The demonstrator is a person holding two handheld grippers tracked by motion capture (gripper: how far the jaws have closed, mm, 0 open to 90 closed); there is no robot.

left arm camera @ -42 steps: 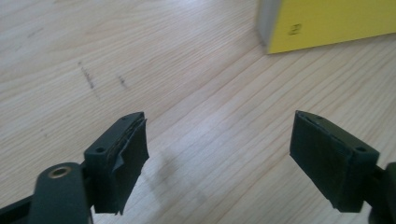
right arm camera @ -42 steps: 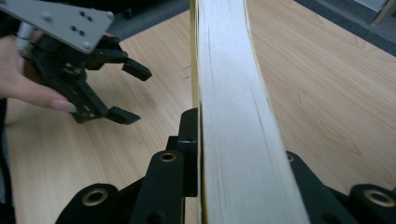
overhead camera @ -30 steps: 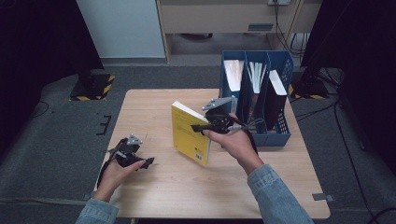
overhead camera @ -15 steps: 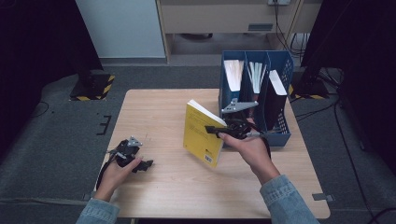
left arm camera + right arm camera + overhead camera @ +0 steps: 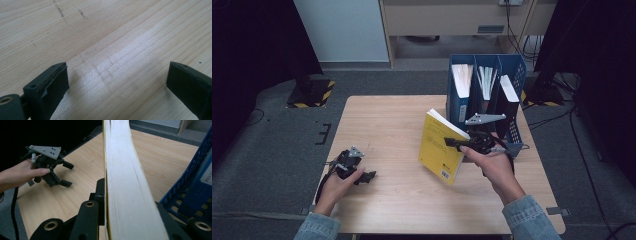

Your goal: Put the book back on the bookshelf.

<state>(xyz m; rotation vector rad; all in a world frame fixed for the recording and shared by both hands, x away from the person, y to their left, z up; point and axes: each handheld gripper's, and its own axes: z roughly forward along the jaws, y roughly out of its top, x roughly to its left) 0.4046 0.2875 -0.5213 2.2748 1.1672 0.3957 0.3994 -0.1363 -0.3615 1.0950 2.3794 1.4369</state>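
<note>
A thick yellow book [image 5: 441,146] hangs upright above the table's right half, tilted, its white page edge [image 5: 125,185] facing the right gripper view. My right gripper [image 5: 457,143] is shut on the book near its top, with its jaws on either side of the page block. Close behind the book stands a blue file holder [image 5: 484,95] with several slots. My left gripper [image 5: 366,176] rests low at the table's front left, open with nothing between its fingers [image 5: 50,85], over bare wood. It also appears far off in the right gripper view, as the left gripper [image 5: 65,173].
The blue file holder's wall [image 5: 192,182] is just right of the book. It holds white papers [image 5: 463,76] and a dark binder [image 5: 508,102]. The wooden table [image 5: 387,125] ends near the left hand. Dark floor and black stands surround the table.
My right gripper has carried the yellow book to the right, closer to the blue file holder. The left gripper has stayed where it was.
</note>
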